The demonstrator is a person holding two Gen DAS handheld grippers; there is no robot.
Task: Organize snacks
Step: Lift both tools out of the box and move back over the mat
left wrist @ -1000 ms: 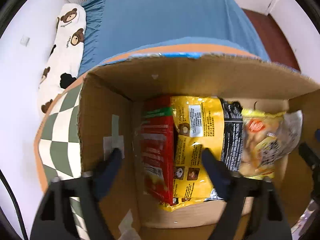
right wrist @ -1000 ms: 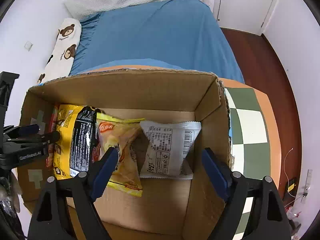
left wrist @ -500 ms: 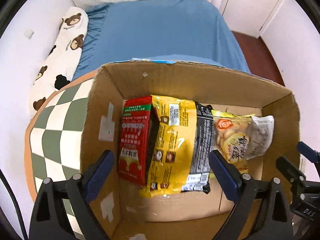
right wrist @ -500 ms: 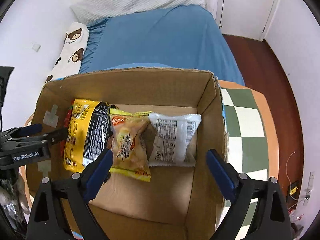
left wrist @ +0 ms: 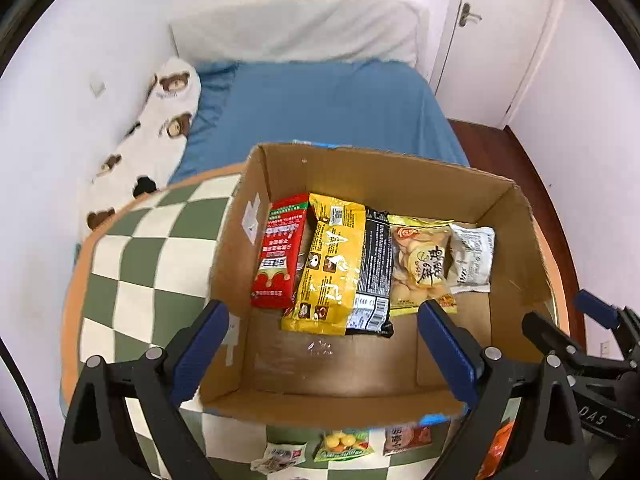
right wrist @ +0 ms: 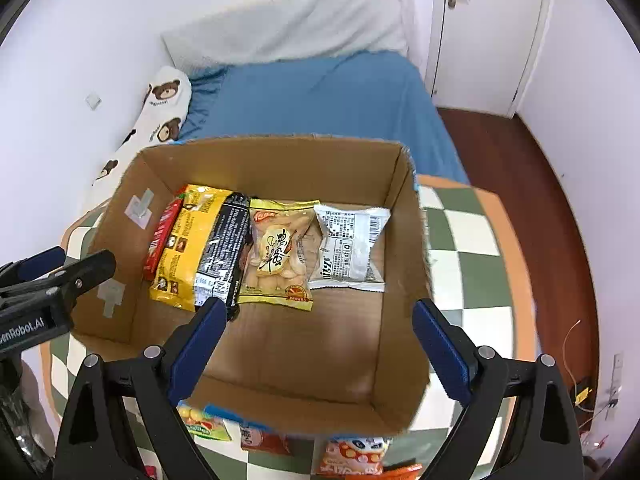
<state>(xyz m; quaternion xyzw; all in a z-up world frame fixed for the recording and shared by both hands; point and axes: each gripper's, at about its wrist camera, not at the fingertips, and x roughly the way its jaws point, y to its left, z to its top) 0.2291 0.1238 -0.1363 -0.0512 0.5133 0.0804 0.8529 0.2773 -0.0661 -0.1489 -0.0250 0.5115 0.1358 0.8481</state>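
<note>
An open cardboard box holds a row of snacks: a red pack, a yellow and black pack, a clear cracker bag and a white pack. My left gripper is open and empty above the box's near left part. My right gripper is open and empty above the box's near right part. Several small snack packs lie on the cloth in front of the box.
The box stands on a green and white checked cloth. Behind it is a bed with a blue sheet, a bear-print pillow and a white wall. A door and dark wood floor are at the right.
Both grippers have pulled back and up from inside the box. More of the box, the cloth and the loose packs in front now show. The snacks in the box have not moved.
</note>
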